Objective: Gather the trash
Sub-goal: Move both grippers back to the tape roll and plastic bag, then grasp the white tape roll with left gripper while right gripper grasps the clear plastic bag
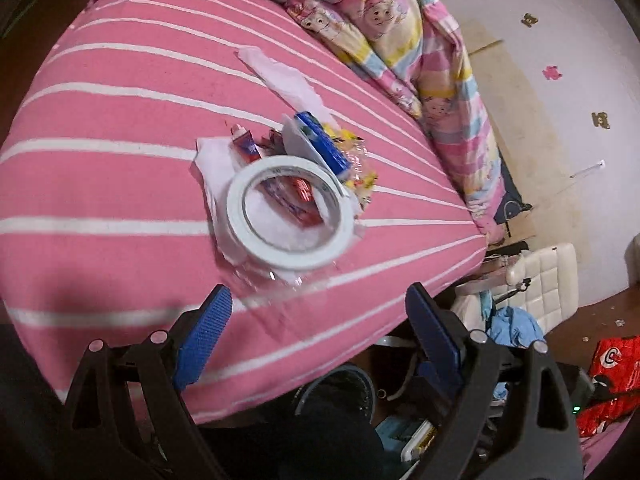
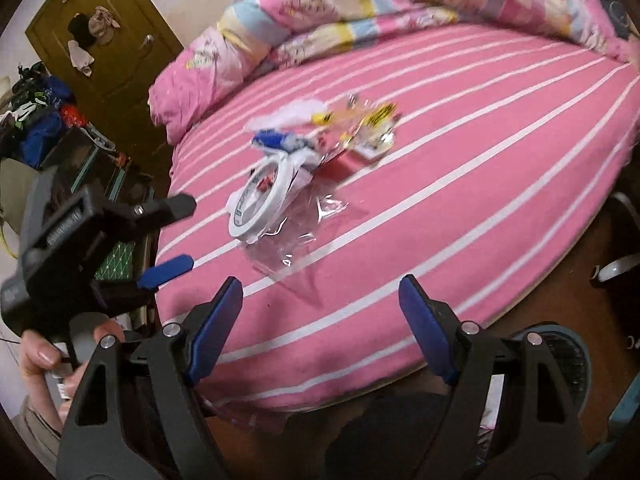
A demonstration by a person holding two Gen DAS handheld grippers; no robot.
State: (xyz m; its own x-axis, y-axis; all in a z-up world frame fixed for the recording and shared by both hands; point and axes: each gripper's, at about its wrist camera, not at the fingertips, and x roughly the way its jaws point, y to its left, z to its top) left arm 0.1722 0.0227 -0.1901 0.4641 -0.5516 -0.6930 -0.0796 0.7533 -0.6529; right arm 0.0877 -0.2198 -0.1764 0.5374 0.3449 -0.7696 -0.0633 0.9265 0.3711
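from the left wrist view, we look down on a bed (image 1: 120,184) with a pink striped sheet, and the trash sits in one heap near the middle of it. on top lies a white roll of tape (image 1: 290,216), with a red wrapper (image 1: 298,196) showing through its ring, a blue packet (image 1: 324,144) just behind it, yellow wrappers (image 1: 360,176) to the side, and white tissue (image 1: 280,76) trailing away toward the quilt (image 1: 404,36). a sheet of clear plastic (image 1: 276,280) pokes out from under the roll on the near side. our left gripper (image 1: 316,304) hangs just short of the heap with its jaws spread wide and nothing between them. below the bed edge we see what looks like a dark round bin (image 1: 340,392), though we cannot be sure.

from the right wrist view, the same heap lies well ahead of our right gripper (image 2: 320,300), whose jaws are likewise wide apart and empty. the roll of tape (image 2: 264,200) looks tilted on the pile, and the clear plastic (image 2: 296,248) spreads toward us. the left gripper (image 2: 168,240) shows at the left, held in a hand (image 2: 60,356), near the bed edge.

we judge that we are at the approach step, with nothing picked up yet. the next move calls for choosing one piece, probably the roll or the near plastic, bringing the jaws down astride it, and closing firmly; the thin plastic may slip, and the loose wrappers may scatter.
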